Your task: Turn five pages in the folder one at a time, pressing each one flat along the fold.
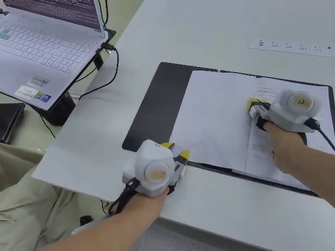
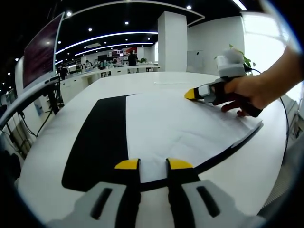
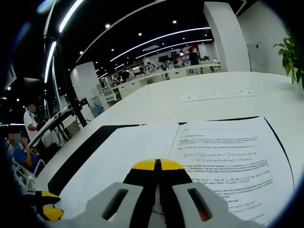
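Note:
The black folder (image 1: 156, 104) lies open on the white table. A blank white page (image 1: 214, 123) lies turned onto its left half, and a printed page (image 1: 260, 149) lies on the right. My right gripper (image 1: 255, 107) is shut, its yellow tips (image 3: 157, 165) pressed on the paper close to the fold (image 3: 176, 137). At the near edge of the blank page (image 2: 166, 123), my left gripper (image 2: 153, 164) is open by a small gap, with nothing between the jaws. My left gripper (image 1: 176, 150) sits at the folder's near left corner. The right gripper (image 2: 195, 93) shows across the page.
An open laptop (image 1: 47, 44) stands on a stand at the far left, its cable (image 1: 107, 73) trailing over the table edge. A white power strip (image 1: 293, 47) lies beyond the folder. The table's near edge (image 1: 94, 191) runs just below my left gripper.

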A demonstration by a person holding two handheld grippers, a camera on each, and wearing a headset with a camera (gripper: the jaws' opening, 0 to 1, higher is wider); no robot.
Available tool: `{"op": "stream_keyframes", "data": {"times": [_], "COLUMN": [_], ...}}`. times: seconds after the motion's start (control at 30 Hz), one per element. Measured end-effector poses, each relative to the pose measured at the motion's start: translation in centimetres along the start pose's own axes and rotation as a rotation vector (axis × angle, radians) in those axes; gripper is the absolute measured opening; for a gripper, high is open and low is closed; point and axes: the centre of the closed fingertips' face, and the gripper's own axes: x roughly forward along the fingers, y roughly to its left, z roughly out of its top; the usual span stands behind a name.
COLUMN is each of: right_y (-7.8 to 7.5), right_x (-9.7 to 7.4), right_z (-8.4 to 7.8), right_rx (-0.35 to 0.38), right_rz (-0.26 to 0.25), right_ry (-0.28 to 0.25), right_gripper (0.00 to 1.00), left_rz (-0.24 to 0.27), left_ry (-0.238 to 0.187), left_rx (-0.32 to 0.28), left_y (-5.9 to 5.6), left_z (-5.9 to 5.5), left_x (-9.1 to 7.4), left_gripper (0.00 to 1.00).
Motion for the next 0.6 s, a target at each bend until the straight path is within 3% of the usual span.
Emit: {"op": "stream_keyframes", "data": {"times": [0.3, 0.6], "right_y": [1.2, 1.8], "right_x": [-3.0, -4.8], "right_z": [-1.0, -2.1], "right_rx": [0.027, 0.054], "right_rz": [0.003, 0.006], "right_ry": [0.018, 0.025], "right_gripper": [0.0, 0.0], "left_rz": [0.001, 0.002], "left_ry": [0.0, 0.003], "left_rx": [0.004, 0.001], "left_y": [0.0, 0.0], "left_z": [-0.1, -0.1], "left_x": [0.1, 0.2], "left_gripper": [0.2, 0.2]}}
